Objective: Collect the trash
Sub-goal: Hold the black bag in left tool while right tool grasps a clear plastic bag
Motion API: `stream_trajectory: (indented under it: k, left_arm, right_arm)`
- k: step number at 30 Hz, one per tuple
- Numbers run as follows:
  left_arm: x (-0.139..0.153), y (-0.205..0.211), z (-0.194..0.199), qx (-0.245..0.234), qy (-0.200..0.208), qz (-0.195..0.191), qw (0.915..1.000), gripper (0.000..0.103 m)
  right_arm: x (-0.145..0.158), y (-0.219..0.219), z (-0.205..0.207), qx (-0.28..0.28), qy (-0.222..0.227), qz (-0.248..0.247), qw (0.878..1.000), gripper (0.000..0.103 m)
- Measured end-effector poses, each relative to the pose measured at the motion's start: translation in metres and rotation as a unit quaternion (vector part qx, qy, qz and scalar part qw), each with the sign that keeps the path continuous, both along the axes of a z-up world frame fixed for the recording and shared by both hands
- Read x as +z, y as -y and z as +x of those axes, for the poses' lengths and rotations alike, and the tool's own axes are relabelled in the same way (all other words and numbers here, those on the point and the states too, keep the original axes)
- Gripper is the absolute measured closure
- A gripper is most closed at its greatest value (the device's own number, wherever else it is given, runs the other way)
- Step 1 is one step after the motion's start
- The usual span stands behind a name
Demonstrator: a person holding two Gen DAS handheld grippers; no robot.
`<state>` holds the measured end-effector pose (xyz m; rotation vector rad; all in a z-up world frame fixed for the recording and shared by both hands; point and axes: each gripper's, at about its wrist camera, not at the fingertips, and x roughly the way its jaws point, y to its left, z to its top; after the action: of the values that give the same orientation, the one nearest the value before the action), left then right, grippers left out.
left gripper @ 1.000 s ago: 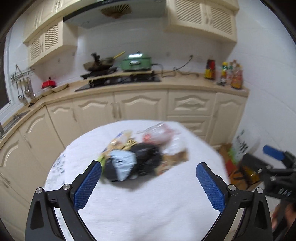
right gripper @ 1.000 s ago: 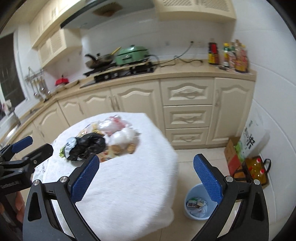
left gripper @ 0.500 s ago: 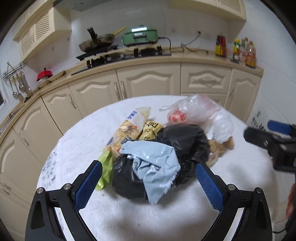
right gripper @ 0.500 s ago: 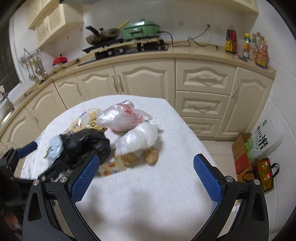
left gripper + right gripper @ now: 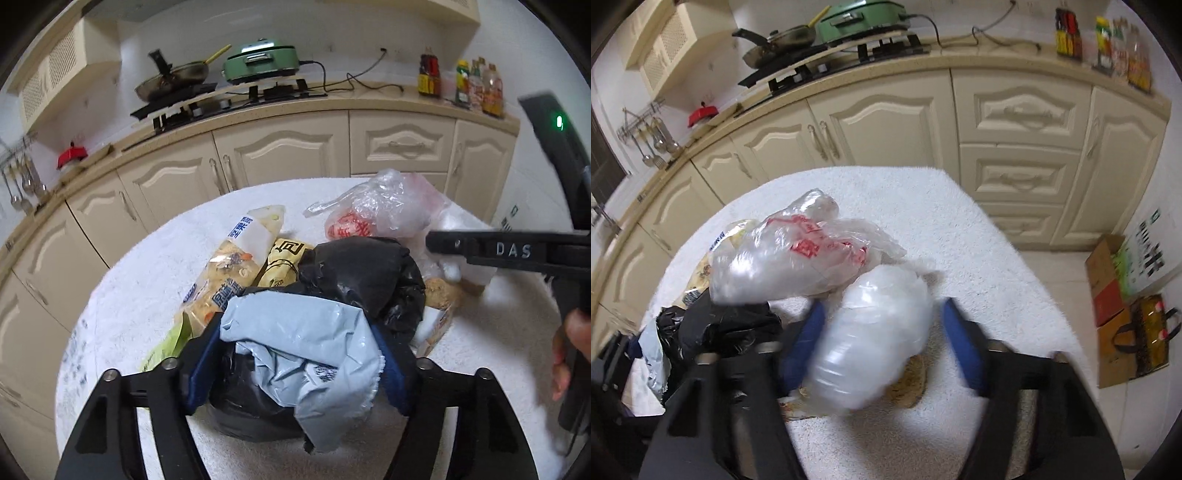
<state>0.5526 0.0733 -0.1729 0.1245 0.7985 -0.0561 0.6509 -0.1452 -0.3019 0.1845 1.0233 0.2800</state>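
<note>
A pile of trash lies on a round table with a white cloth [image 5: 140, 280]. My left gripper [image 5: 295, 365] is closed around a pale blue plastic mailer [image 5: 306, 354] and the black bag [image 5: 362, 277] under it. My right gripper [image 5: 882, 347] has its blue pads on both sides of a white plastic bag [image 5: 875, 339]; the view is blurred and a gap shows on the right side. A clear bag with red print [image 5: 798, 254] and yellow snack wrappers [image 5: 232, 266] lie behind. The right gripper's body also shows in the left wrist view [image 5: 517, 254].
Cream kitchen cabinets [image 5: 1015, 122] and a counter with a stove, a wok [image 5: 173, 77] and a green cooker [image 5: 262, 62] stand behind the table. Cardboard boxes and a bag [image 5: 1137, 332] sit on the floor at the right.
Both grippers moved down to the pile and their jaws closed in: the left around the blue mailer and black bag, the right around the white bag.
</note>
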Motion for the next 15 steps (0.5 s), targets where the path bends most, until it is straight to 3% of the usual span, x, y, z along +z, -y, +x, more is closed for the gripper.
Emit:
stream_trajectory:
  k: [2,8,15]
  left_arm:
    - [0.004,-0.006,-0.008,0.012,0.0,-0.017,0.9998,0.042]
    - [0.036,-0.019,-0.046,0.03,0.021,-0.067,0.9971,0.044]
    - [0.064,-0.023,-0.1,0.049,0.054,-0.076,0.9944,0.044]
  right_arm:
    - [-0.002,0.001,0.0,0.007,-0.01,0.015,1.0,0.056]
    - [0.022,0.0,-0.032,0.021,0.024,0.034,0.999,0.057]
    - [0.049,0.008,-0.084,0.032,0.034,0.082,0.996,0.057]
